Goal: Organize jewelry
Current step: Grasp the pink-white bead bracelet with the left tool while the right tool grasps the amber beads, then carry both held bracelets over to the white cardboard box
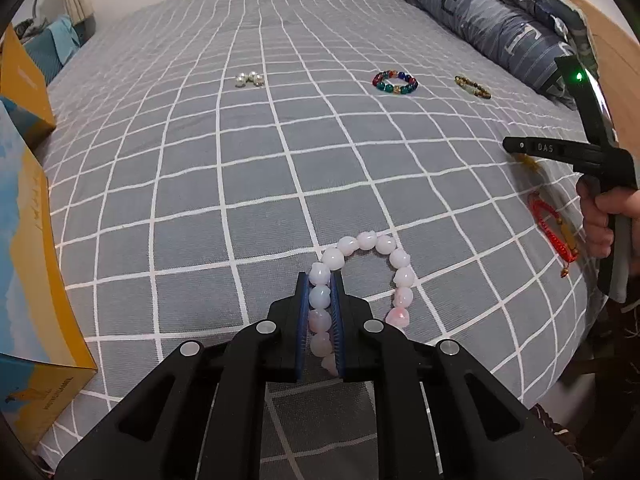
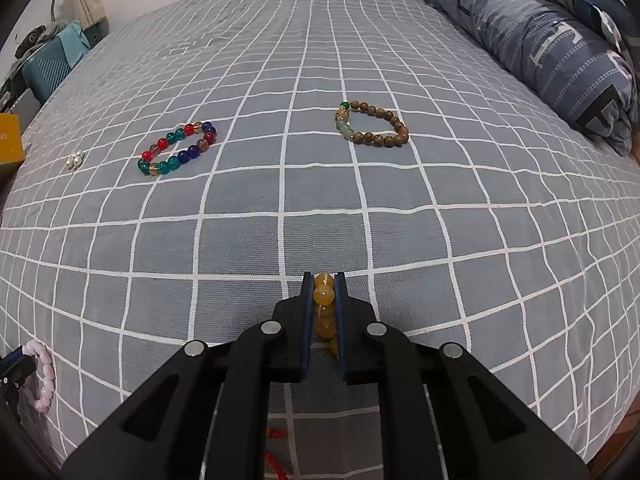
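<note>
My left gripper [image 1: 320,280] is shut on a pink bead bracelet [image 1: 362,242], whose loop lies on the grey checked bedspread [image 1: 200,184]. My right gripper [image 2: 324,278] is shut on a yellow amber bead bracelet [image 2: 323,296]. The right gripper shows in the left wrist view [image 1: 510,146] at the far right. The pink bracelet shows in the right wrist view [image 2: 44,376] at the lower left. A multicolour glass bead bracelet [image 2: 178,148], a brown wooden bead bracelet [image 2: 376,124] and a small cluster of pearls [image 2: 75,160] lie farther back.
A red cord bracelet [image 1: 554,232] lies near the bed's right edge under the right gripper's hand. A yellow and blue box [image 1: 28,280] stands at the left edge. Blue patterned pillows [image 2: 540,40] lie along the right side.
</note>
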Demonstrator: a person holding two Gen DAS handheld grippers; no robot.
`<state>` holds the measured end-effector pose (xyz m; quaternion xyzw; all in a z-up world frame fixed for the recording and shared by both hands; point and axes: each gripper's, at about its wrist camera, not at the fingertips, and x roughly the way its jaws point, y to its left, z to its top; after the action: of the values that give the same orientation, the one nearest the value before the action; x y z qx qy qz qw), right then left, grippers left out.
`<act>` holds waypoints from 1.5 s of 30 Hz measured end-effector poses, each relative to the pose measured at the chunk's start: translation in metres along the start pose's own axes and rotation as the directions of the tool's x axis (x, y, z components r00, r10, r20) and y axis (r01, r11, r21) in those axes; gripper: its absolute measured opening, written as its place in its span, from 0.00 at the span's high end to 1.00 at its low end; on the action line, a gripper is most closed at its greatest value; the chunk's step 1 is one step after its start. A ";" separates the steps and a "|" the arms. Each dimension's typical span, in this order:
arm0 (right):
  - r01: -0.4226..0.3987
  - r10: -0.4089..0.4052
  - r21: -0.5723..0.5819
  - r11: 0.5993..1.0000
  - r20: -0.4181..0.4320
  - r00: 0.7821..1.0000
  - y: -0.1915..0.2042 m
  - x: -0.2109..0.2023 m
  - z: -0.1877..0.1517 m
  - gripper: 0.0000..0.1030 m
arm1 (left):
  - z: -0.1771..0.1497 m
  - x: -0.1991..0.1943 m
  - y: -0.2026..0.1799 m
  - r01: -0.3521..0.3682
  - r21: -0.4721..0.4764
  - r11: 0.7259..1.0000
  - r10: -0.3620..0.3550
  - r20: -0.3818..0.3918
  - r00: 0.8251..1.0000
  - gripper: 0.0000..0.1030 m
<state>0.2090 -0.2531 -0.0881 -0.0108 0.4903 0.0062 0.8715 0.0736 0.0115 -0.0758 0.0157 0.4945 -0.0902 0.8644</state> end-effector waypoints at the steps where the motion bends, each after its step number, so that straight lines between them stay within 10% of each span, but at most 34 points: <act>1: 0.001 -0.001 0.001 1.000 0.001 1.000 0.000 -0.001 0.000 0.91 | 0.000 -0.001 0.000 0.001 -0.001 1.000 -0.001 0.003 1.000 0.90; 45: -0.043 0.043 -0.002 0.999 0.204 0.978 0.018 -0.100 -0.003 0.91 | 0.025 -0.077 -0.013 0.046 -0.004 0.999 -0.045 0.142 0.989 0.90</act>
<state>0.1546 -0.2355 -0.0047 0.0016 0.3983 0.0254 0.9169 0.0540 0.0067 0.0040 -0.0053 0.4324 -0.1090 0.8951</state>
